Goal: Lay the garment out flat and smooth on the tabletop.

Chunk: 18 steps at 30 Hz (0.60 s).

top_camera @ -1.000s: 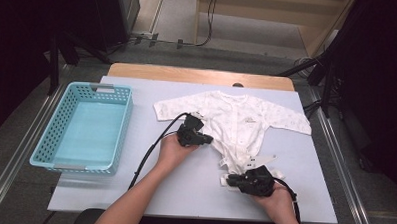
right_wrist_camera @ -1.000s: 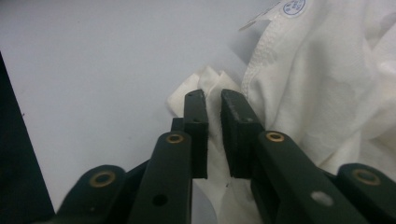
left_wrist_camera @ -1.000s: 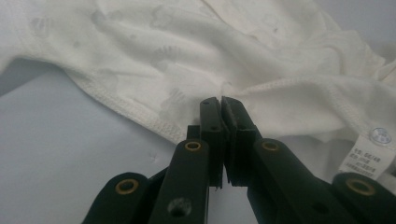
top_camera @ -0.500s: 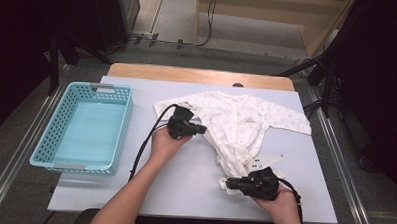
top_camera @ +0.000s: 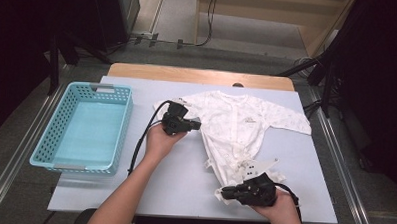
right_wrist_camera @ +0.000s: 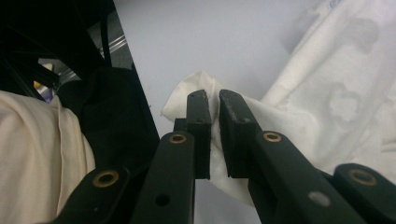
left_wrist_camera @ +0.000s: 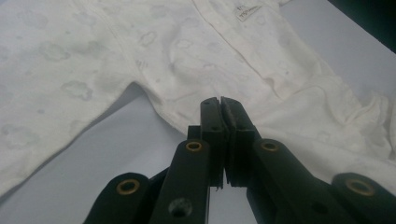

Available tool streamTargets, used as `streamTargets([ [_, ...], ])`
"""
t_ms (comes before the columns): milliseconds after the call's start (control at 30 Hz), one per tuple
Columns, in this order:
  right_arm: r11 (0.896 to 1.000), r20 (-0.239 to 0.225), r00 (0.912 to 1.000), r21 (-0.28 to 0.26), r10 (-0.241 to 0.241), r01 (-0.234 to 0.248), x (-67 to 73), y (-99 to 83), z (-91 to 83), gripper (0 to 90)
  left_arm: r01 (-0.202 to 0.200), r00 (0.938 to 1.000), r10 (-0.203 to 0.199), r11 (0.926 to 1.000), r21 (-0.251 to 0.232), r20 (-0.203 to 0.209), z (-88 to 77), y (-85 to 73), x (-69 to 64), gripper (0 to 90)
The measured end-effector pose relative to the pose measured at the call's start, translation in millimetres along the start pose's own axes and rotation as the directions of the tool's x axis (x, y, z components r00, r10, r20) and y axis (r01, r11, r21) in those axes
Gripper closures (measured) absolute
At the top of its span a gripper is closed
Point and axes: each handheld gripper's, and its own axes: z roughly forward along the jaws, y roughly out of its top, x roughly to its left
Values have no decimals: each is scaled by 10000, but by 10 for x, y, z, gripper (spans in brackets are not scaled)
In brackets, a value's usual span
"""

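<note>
A white baby garment point(top_camera: 236, 128) lies spread on the pale table point(top_camera: 184, 176), its neck toward 12 o'clock and its bunched lower end trailing toward 6. The left gripper point(top_camera: 195, 125), at the garment's 9 o'clock edge, has its jaws clenched together; whether a thin fold sits between them is hard to tell. The right gripper point(top_camera: 225, 192), at 5 o'clock on the table, grasps the garment's bottom hem. A turquoise basket point(top_camera: 50, 137) sits at 9 o'clock, well apart
</note>
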Motion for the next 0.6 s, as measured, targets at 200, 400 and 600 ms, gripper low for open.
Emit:
streamTargets([
  [200, 9997, 437, 9989, -202, -161, 170, -56, -5, -69, 591, -14, 10000, 14, 10000, 8, -62, 34, -6, -9, 884],
  [400, 9984, 835, 9965, -567, 74, -27, -96, -1, -124, 562, -41, 10000, 41, 10000, 15, 1, 50, -7, -29, 840],
  [600, 9995, 1013, 9947, -292, 182, -153, -106, -20, -97, 564, 78, 9995, -86, 9996, 265, 300, 22, -5, -62, 664],
])
